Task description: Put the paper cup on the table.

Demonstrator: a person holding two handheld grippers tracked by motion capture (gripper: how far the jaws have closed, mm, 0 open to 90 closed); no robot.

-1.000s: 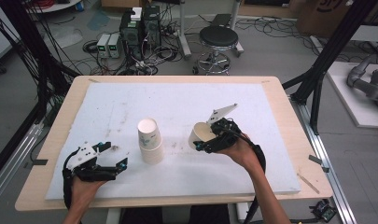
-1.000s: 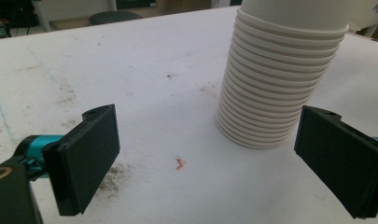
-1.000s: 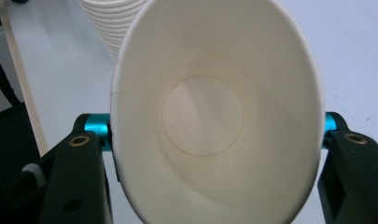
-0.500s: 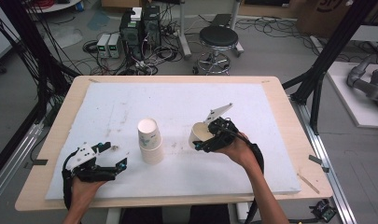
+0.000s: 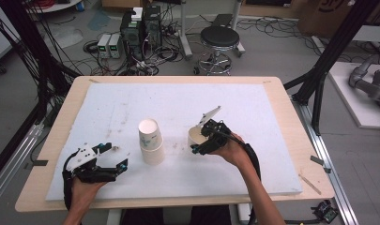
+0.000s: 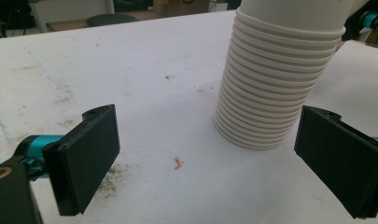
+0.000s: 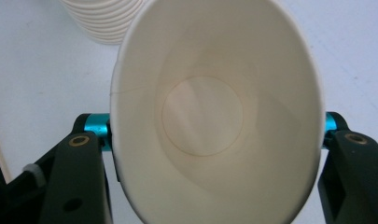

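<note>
A tall stack of white paper cups [image 5: 151, 141] stands upright left of the middle of the white board [image 5: 253, 108]. To its right, my right gripper [image 5: 202, 142] is shut on a single paper cup [image 5: 195, 136] and holds it tilted, mouth toward the camera. In the right gripper view this cup [image 7: 214, 112] is squeezed oval between the two fingers [image 7: 84, 168], with the stack's base [image 7: 105, 21] behind it. My left gripper [image 5: 116, 161] rests open at the front left. Its jaws stand wide apart, just short of the stack [image 6: 280, 79].
The white board lies on a wooden table [image 5: 300, 140] whose edges are near on all sides. A small red scrap [image 6: 178, 163] lies on the board before the left gripper. Beyond the table stand a stool [image 5: 219, 40], electronics boxes [image 5: 140, 26] and cables on the floor.
My right gripper has carried the single cup a little leftward, nearer the stack. The left gripper and the stack have stayed put.
</note>
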